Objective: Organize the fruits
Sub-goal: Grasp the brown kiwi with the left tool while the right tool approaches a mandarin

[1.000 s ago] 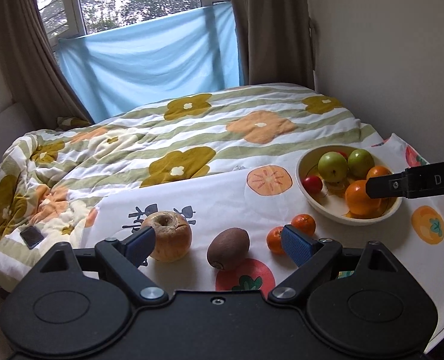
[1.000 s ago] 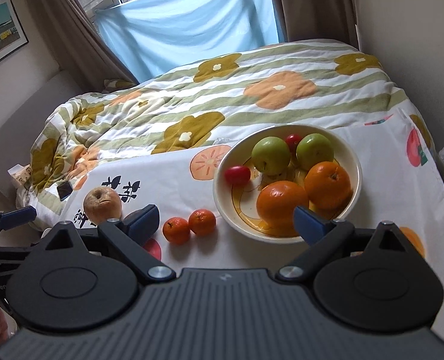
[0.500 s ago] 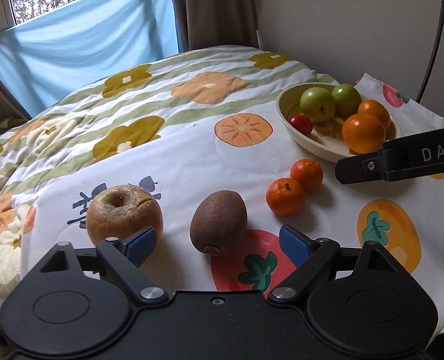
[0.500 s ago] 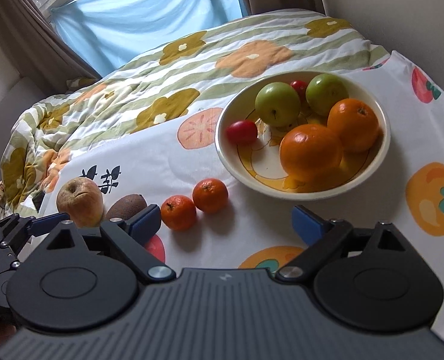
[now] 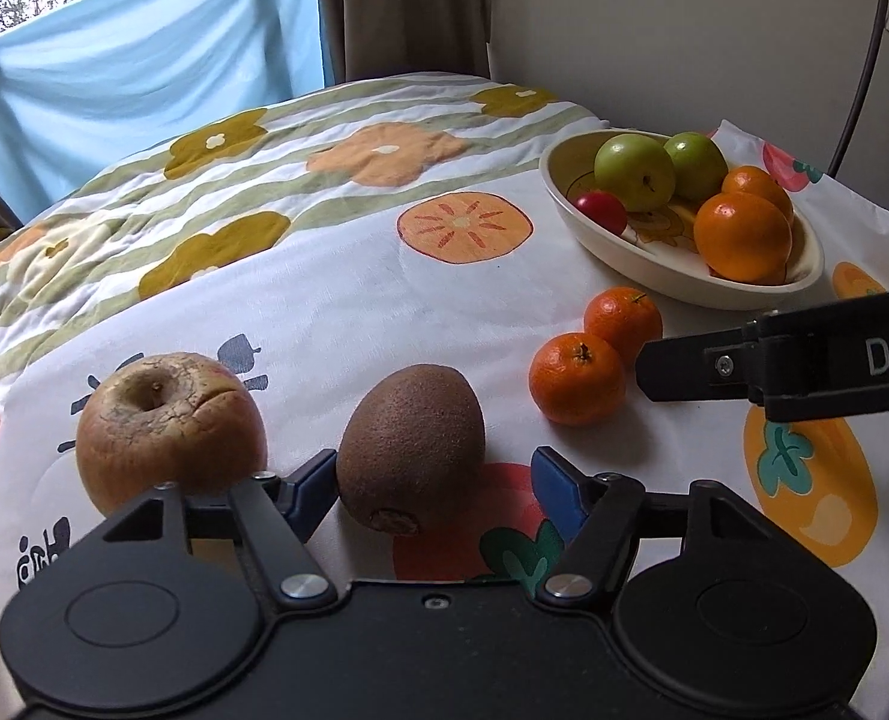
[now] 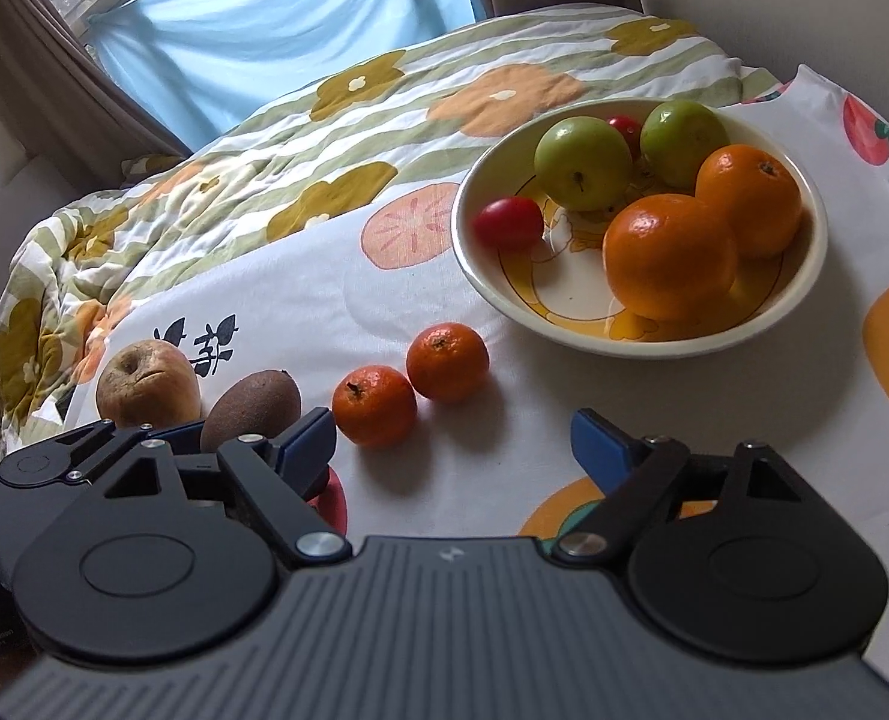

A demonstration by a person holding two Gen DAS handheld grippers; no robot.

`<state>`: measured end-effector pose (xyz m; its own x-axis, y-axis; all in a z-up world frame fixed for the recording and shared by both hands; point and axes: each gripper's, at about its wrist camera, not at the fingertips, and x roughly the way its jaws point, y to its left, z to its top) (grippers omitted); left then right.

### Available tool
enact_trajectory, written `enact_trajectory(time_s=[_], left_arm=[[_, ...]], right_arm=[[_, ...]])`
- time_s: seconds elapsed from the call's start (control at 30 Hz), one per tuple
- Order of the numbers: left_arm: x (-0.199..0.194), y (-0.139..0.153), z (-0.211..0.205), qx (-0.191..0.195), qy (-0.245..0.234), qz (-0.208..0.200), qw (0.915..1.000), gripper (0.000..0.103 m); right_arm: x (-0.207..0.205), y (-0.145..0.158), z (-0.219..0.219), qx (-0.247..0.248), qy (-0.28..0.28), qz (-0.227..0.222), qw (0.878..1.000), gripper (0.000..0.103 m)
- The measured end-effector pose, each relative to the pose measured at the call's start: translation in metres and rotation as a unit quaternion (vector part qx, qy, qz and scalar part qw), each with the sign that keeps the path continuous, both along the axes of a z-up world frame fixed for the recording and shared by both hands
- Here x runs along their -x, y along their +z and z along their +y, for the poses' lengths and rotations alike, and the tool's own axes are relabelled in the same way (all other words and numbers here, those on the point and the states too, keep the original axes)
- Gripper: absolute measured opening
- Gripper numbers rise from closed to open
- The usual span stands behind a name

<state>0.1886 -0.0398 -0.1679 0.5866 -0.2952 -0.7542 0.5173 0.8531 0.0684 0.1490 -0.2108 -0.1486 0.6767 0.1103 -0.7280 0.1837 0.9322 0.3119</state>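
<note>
Near the cloth's [image 5: 336,312] front edge, left gripper [image 5: 429,483] – jaws just closing, not yet pressing – straddles the kiwi [image 5: 411,447]; right gripper [image 6: 453,441] gapes empty beside two tangerines [image 6: 375,405].

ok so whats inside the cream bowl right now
The round cream bowl holds two green apples, two big oranges and two small red fruits. Its yellow-printed floor is partly covered, so anything beneath the fruit cannot be seen.
</note>
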Motion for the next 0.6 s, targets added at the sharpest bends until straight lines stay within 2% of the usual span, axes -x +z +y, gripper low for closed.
enact_trajectory(time_s=[0.1,0.17,0.2,0.6], left_arm=[[-0.004,-0.001,0.001,0.007,0.005,0.001,1.0,0.068],[-0.005,0.0,0.002,0.004,0.009,-0.005,0.9999,0.057],[-0.006,0.0,0.003,0.005,0.011,-0.005,0.9999,0.055],[0.002,0.002,0.014,0.002,0.002,0.002,1.0,0.053]], right_arm=[[-0.001,-0.001,0.001,-0.001,0.0,0.003,1.0,0.096],[-0.002,-0.002,0.002,-0.001,0.0,0.004,1.0,0.095],[-0.003,-0.003,0.002,-0.002,0.001,0.005,1.0,0.094],[-0.014,-0.008,0.015,-0.016,0.023,0.011,1.0,0.074]])
